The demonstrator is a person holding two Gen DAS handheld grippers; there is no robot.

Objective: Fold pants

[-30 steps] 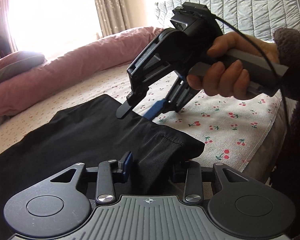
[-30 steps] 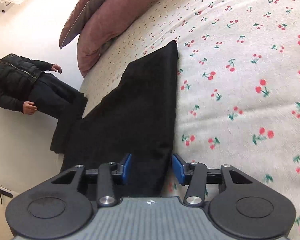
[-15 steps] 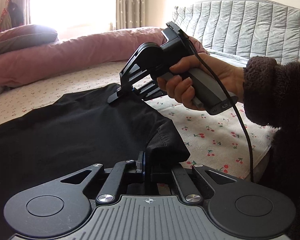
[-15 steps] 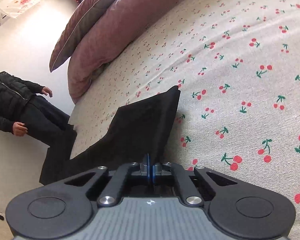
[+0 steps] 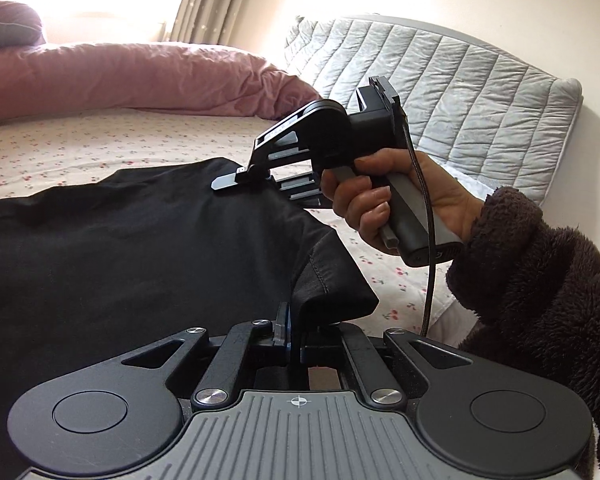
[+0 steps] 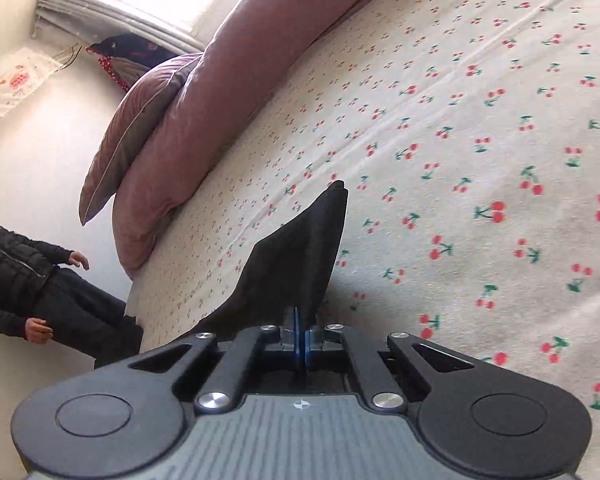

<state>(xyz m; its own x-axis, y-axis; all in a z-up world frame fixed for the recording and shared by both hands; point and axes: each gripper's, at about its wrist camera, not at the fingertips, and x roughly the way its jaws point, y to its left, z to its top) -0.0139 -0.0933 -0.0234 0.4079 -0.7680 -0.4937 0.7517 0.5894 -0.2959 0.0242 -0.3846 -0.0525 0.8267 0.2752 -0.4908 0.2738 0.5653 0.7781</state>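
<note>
The bed (image 5: 100,148), w/ a cherry-print sheet, fills most of both views; in the left wrist view a grey quilted headboard (image 5: 440,92) spans the upper right, and a long pink duvet roll (image 5: 140,76) runs across the upper left beneath the bright window; in the right wrist view the same pink roll sits at upper centre w/ a pillow (image 6: 140,132) beside it, and a bystander (image 6: 24,288) in a dark jacket stands at the left edge, off the bed; the black pants (image 5: 120,248) cover the left-centre of the left wrist view, spread over the sheet, w/ one edge raised at the bottom centre and another at mid-frame; the right hand (image 5: 384,204), sleeve dark and fuzzy, grips the handle of the right gripper (image 5: 228,180) at frame centre; that gripper's own view shows its blue pads pressed together on a fold of the fabric, which rises as a dark peak toward frame centre; the left gripper (image 5: 294,332), bottom centre, is likewise pinched narrow on a pants edge, prob. a hem or waistband corner, though the dark cloth makes that hard to tell.
</note>
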